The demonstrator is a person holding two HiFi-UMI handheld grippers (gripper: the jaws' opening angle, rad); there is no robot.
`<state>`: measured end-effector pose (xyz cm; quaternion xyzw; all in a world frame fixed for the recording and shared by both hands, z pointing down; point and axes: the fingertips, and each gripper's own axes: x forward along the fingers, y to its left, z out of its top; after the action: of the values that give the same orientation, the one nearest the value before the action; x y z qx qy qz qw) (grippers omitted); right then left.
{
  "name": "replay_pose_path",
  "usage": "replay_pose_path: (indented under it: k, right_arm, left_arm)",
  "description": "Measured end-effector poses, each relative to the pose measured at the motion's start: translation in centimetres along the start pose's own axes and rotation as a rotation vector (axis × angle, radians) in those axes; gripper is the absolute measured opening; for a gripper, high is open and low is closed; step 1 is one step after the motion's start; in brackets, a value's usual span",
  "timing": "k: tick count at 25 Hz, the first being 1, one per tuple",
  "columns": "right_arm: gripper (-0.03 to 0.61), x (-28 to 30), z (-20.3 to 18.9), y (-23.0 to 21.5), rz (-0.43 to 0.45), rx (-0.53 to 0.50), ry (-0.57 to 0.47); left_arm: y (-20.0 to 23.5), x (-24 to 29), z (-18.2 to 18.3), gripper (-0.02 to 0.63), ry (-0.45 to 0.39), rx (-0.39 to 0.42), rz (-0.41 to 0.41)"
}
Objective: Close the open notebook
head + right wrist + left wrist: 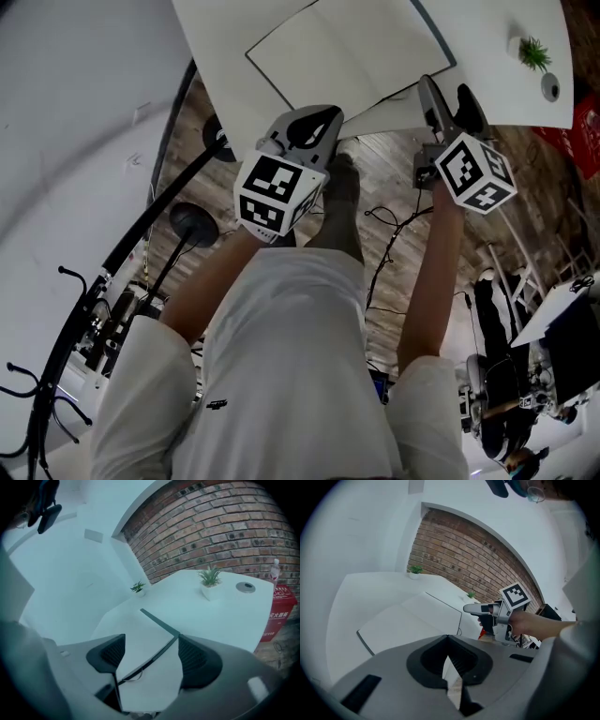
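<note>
One notebook (347,52) — open, flat, blank white pages.

White table (229,616); potted plant (209,581) on it; brick wall (225,531) behind; red box (282,605) beside.

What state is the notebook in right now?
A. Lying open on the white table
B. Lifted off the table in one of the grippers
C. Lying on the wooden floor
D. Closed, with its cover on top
A: the notebook lies spread open with its blank pages showing on the white table, and the right gripper has its jaws apart with nothing gripped.
</note>
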<state>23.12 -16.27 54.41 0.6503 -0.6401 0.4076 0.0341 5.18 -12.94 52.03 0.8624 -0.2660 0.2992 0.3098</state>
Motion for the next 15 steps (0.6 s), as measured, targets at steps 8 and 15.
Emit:
replay_pose_path:
  k: [8,15]
  right_arm:
    - [0.374,3.0,0.3,-1.6,0.009,-0.014,0.043]
    - [0.393,4.7,0.2,-2.3,0.01,-0.057,0.098]
  left_arm:
    - [1.7,2.3,-1.0,0.009,0.031,-0.019,0.025]
    - [3.1,3.4,-3.0,0.009,0.069,-0.027,0.058]
